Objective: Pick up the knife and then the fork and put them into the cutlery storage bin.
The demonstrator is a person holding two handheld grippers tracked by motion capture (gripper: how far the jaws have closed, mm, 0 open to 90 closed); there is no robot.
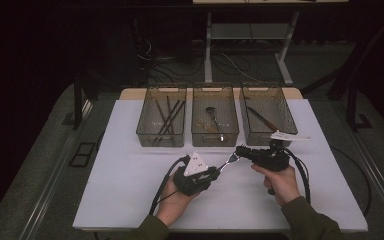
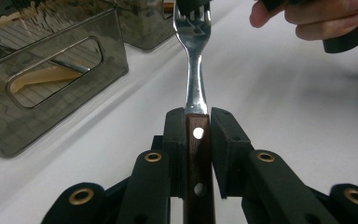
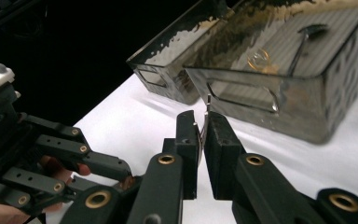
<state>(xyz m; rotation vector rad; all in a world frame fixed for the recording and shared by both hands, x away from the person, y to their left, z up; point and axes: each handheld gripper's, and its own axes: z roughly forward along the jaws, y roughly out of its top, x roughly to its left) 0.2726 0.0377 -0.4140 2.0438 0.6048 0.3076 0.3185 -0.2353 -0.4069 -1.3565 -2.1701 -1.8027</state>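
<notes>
Both tools (image 1: 215, 172) (image 1: 240, 150) grip fork (image 1: 228, 161), seemingly w/ tines right.

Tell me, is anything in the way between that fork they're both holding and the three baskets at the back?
Nothing visible. The fork hangs above the table between the left gripper, clamped on its wooden handle, and the right gripper, closed on its tines. Bare white table lies between it and the three baskets, whose tops are open.
</notes>
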